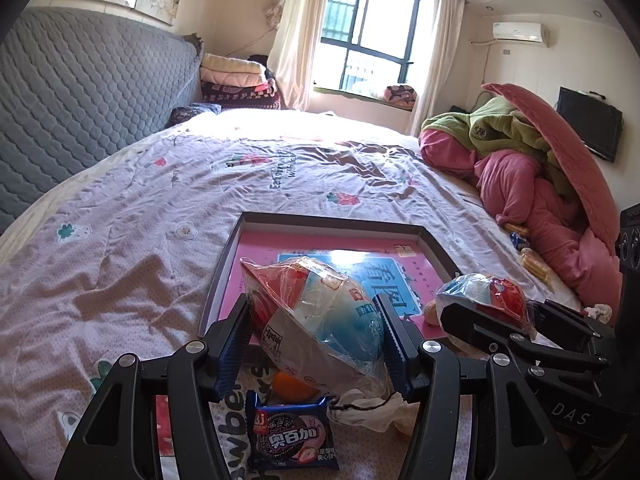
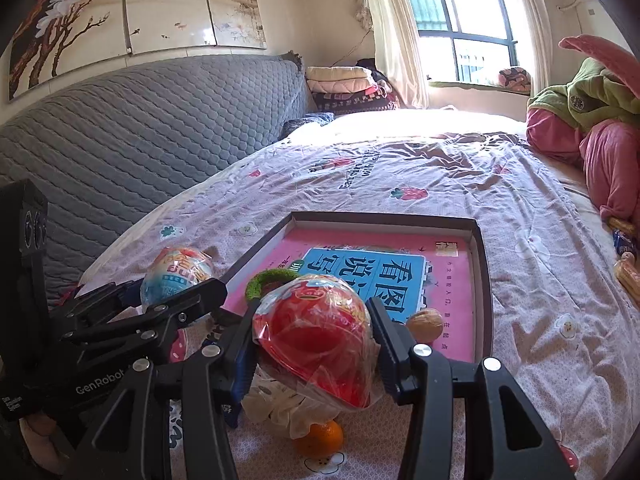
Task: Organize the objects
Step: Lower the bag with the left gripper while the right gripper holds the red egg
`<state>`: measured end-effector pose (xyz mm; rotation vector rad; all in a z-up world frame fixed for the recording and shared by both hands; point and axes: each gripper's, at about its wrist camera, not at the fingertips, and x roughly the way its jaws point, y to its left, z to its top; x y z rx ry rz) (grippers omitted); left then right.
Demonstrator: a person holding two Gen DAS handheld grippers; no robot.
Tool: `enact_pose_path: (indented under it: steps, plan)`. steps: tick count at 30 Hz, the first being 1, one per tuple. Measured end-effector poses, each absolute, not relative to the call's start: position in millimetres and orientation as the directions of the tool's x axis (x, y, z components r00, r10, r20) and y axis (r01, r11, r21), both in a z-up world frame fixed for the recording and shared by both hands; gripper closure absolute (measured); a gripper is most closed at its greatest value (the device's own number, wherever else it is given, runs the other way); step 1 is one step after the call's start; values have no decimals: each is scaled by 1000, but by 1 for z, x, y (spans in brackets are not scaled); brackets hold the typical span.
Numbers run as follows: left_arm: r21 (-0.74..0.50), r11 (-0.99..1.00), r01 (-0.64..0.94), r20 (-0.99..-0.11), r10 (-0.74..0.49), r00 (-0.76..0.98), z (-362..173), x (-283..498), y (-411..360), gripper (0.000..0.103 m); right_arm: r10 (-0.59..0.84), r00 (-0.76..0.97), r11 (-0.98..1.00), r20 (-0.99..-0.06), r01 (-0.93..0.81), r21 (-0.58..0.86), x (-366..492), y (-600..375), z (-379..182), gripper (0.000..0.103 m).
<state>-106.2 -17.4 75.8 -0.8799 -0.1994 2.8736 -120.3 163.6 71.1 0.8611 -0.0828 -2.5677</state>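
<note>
Eggs in crinkly clear wrap, both aloft near the shallow dark-rimmed cardboard tray [image 1: 436, 250] with its pink book: a blue-and-red plastic egg [image 1: 316, 316] pinched across its middle by the left gripper [image 1: 316, 334], a red plastic egg [image 2: 316, 332] likewise by the right gripper [image 2: 316, 340]. They look light and rigid, the film slippery; gripping the widest girth seems safest. An orange [image 2: 320, 438] lies on the bedsheet [image 1: 120, 240] below.
</note>
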Motion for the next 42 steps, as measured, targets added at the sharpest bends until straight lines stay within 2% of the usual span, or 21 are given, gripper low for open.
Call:
enact_pose_path:
  steps: [16,30,37,42]
  plan:
    - [-172,-984,-41,-550,130,-825,74,-126,-25,42,-295,-784,-950,-547,301,80,-131,162,72,53]
    - [-137,-991,2,-561,76,-824,63,-160,-28,42,-265,-801,-962,-536,260,87,-152,166,66,53]
    - [-172,-985,-4,-524,95,-846,67,-166,-34,42,-237,-805,-971,-544,222,94,-167,169,62,53]
    - [-218,-976,25,-529,97,-843,66,-178,-50,42,-223,-804,-973,-551,216,79,-174,166,56,53]
